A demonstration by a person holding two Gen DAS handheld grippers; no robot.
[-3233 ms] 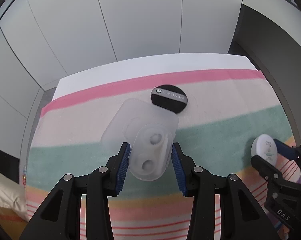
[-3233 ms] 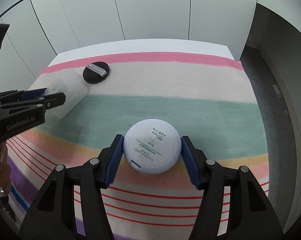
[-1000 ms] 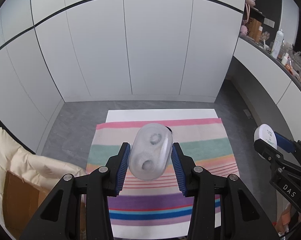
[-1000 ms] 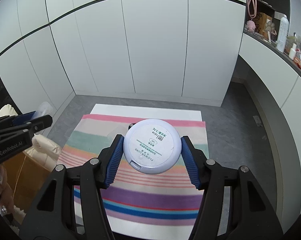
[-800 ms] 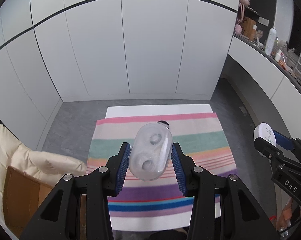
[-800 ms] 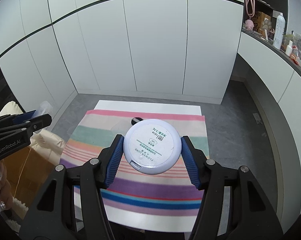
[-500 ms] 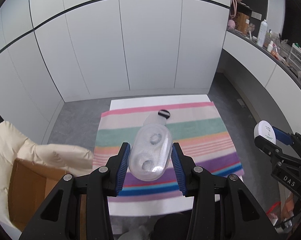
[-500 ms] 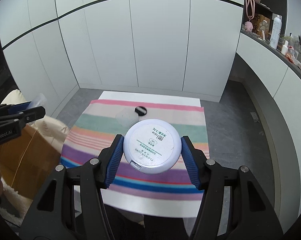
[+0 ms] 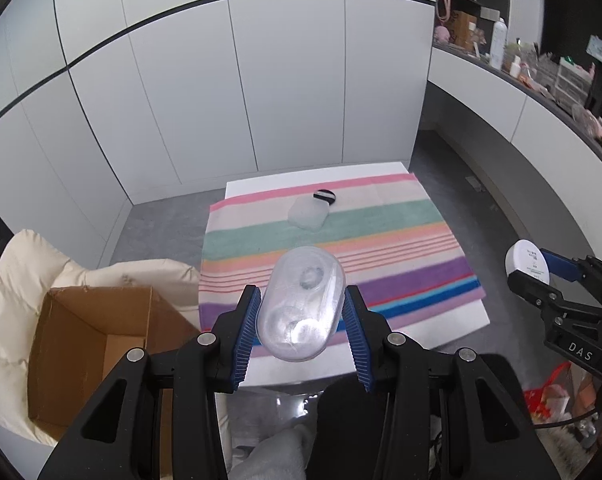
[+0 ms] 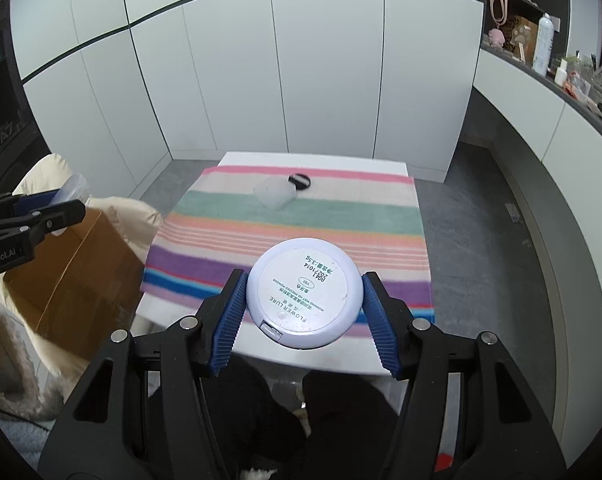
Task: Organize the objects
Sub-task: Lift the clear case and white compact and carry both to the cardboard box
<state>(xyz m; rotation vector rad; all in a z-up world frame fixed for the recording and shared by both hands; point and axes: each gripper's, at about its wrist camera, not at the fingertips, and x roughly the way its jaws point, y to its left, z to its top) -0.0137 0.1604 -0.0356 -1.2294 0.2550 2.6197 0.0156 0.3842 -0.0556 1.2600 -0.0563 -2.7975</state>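
Moved: both grippers have drawn back from the striped cloth (image 9: 333,240), toward the cardboard box (image 9: 89,344).
Left gripper (image 9: 301,320): clamped on clear case (image 9: 303,304) (lifted).
Right gripper (image 10: 303,300): clamped on round compact (image 10: 305,292).

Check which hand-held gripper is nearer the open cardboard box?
Left. The left hand-held gripper, shut on the clear case, hangs just right of the cardboard box. The right hand-held gripper, clamping the round compact, sits farther right, above the table's near edge.

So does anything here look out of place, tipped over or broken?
Nothing looks spilled or broken. The one loose end: a clear plastic lid lies on the striped towel beside a black powder puff, apart from the clear case gripped in the left gripper.
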